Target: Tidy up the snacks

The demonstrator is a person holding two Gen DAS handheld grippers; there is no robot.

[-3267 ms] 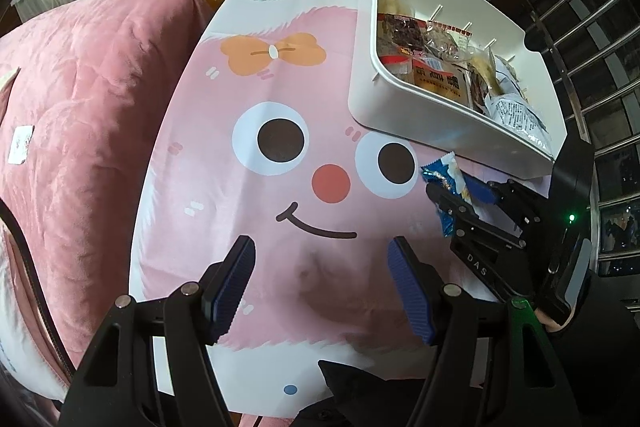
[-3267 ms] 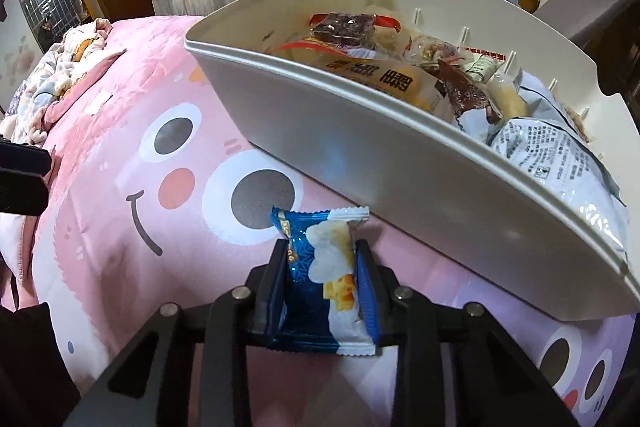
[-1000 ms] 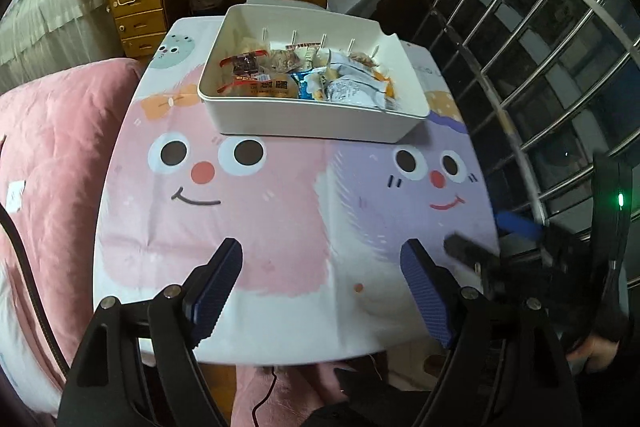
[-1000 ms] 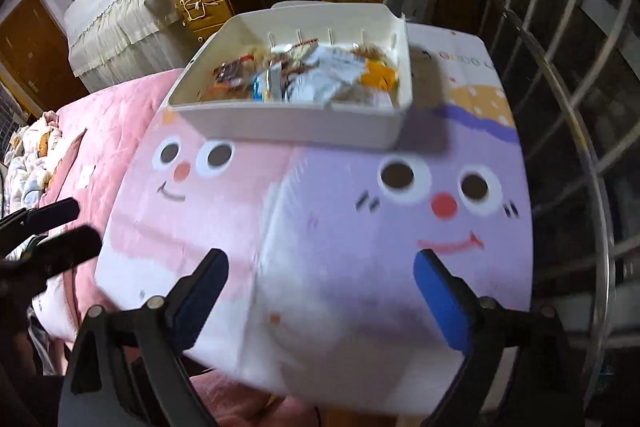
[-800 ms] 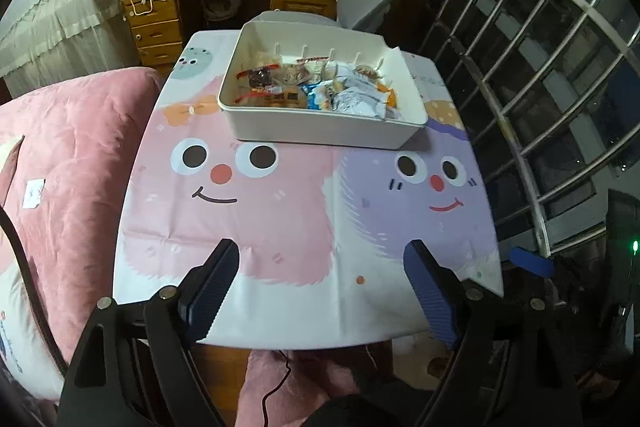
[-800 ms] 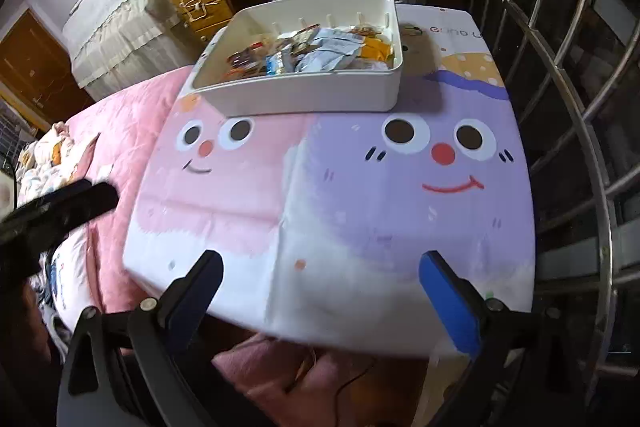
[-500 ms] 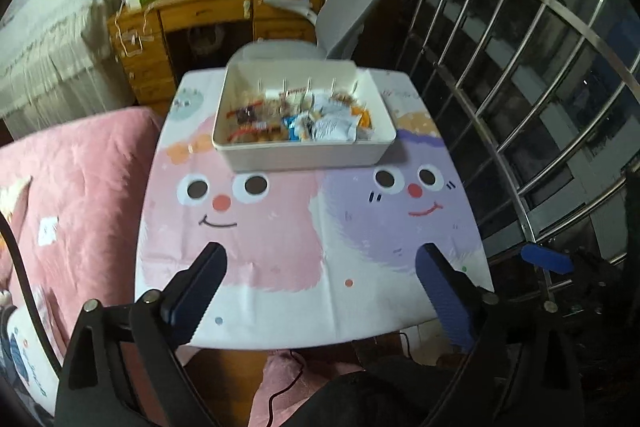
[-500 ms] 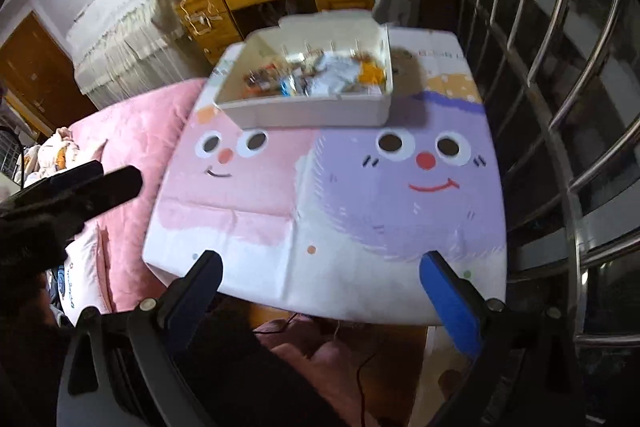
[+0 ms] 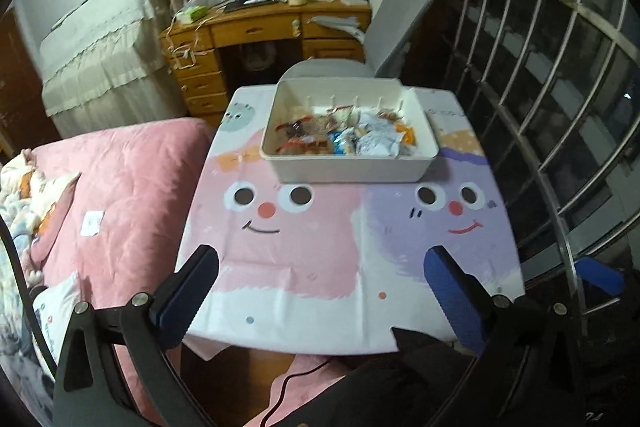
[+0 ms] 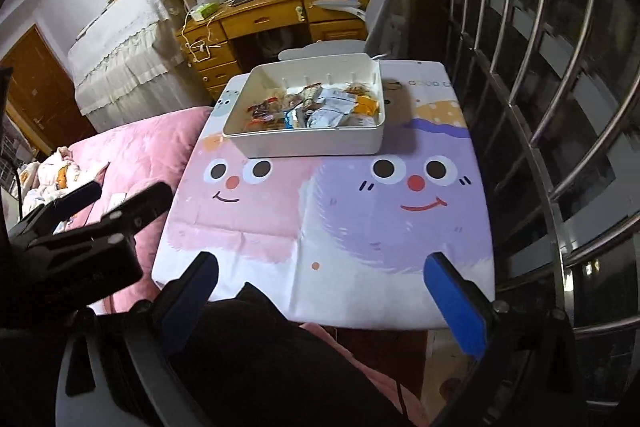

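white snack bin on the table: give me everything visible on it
The bin is a white rectangular tub, plastic by its look, with rounded corners, smooth walls and an open top. A row of small white pegs stands along its inner far wall. It sits upright and flat at the far edge of the table, on the cartoon-face cloth, across the pink and purple halves. Mixed snack packets cover its floor, below the rim. Only the cloth and the packets touch it.

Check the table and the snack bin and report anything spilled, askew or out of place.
Nothing stands out. The white bin sits square on the cartoon tablecloth, every snack packet inside it, none loose on the cloth.
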